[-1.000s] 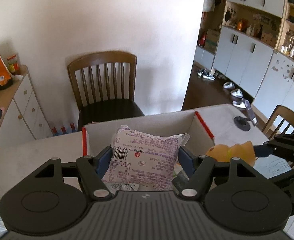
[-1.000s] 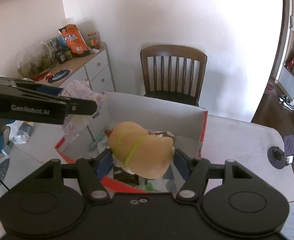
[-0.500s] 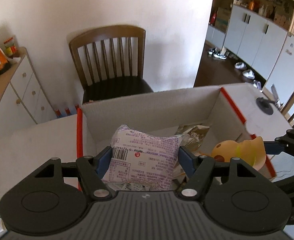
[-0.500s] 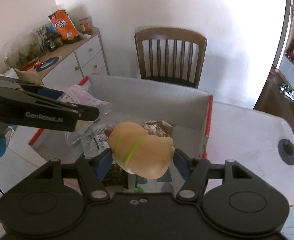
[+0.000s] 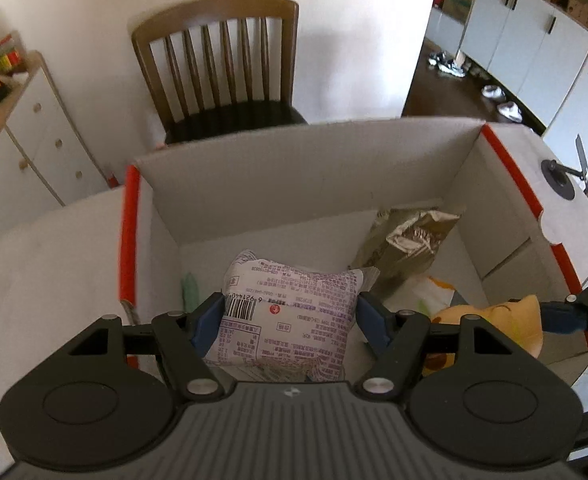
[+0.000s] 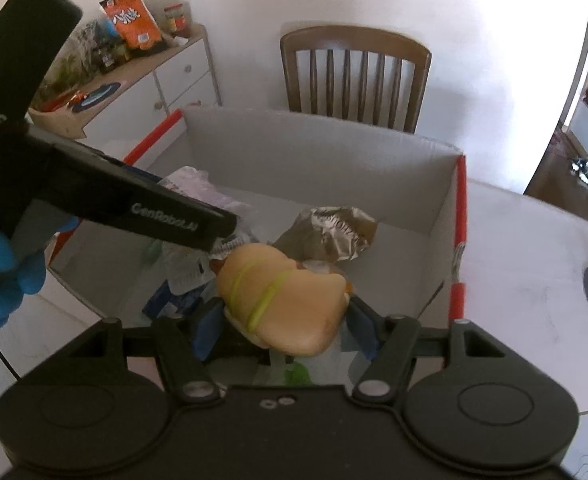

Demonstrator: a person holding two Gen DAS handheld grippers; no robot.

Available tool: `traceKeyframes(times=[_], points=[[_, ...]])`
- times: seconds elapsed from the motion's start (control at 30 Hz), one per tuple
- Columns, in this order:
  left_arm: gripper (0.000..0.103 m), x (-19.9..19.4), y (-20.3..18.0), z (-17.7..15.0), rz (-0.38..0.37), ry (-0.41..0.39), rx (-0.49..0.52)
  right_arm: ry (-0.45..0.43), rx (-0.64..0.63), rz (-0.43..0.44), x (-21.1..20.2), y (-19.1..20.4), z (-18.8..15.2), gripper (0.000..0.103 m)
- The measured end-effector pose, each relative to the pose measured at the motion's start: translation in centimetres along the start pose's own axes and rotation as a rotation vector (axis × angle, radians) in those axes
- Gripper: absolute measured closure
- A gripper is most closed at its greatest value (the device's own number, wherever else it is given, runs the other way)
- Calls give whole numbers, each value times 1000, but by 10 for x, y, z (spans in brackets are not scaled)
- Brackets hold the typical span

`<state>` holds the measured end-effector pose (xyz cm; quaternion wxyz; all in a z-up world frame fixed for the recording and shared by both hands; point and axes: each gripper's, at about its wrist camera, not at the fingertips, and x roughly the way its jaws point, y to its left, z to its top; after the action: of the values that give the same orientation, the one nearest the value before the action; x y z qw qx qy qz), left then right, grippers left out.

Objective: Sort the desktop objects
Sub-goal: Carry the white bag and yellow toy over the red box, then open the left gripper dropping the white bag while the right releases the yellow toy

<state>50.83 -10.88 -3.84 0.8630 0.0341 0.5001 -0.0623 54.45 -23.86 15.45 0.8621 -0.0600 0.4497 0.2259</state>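
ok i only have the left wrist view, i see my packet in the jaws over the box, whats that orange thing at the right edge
Observer: A soft peach toy with yellow-green bands, clamped in the right gripper above the box.
Operator: anything under it i cant see
Observer: Yes, a blue packet and something green lie in the box's near corner, below the toy.
Operator: and whats holding my gripper
Observer: A hand in a blue glove grips the left gripper's handle. Its jaws are shut on the white packet with purple print.
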Motion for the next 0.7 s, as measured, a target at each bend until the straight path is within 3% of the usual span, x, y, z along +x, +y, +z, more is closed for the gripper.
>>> traceKeyframes(times=[0.27,0.7], points=[[32,17,-2,-3,-5,52,-8,35,28,-15,10,4,-2,37],[29,10,4,-2,-39,30,-64,33,43,13,9,12,-3,30]])
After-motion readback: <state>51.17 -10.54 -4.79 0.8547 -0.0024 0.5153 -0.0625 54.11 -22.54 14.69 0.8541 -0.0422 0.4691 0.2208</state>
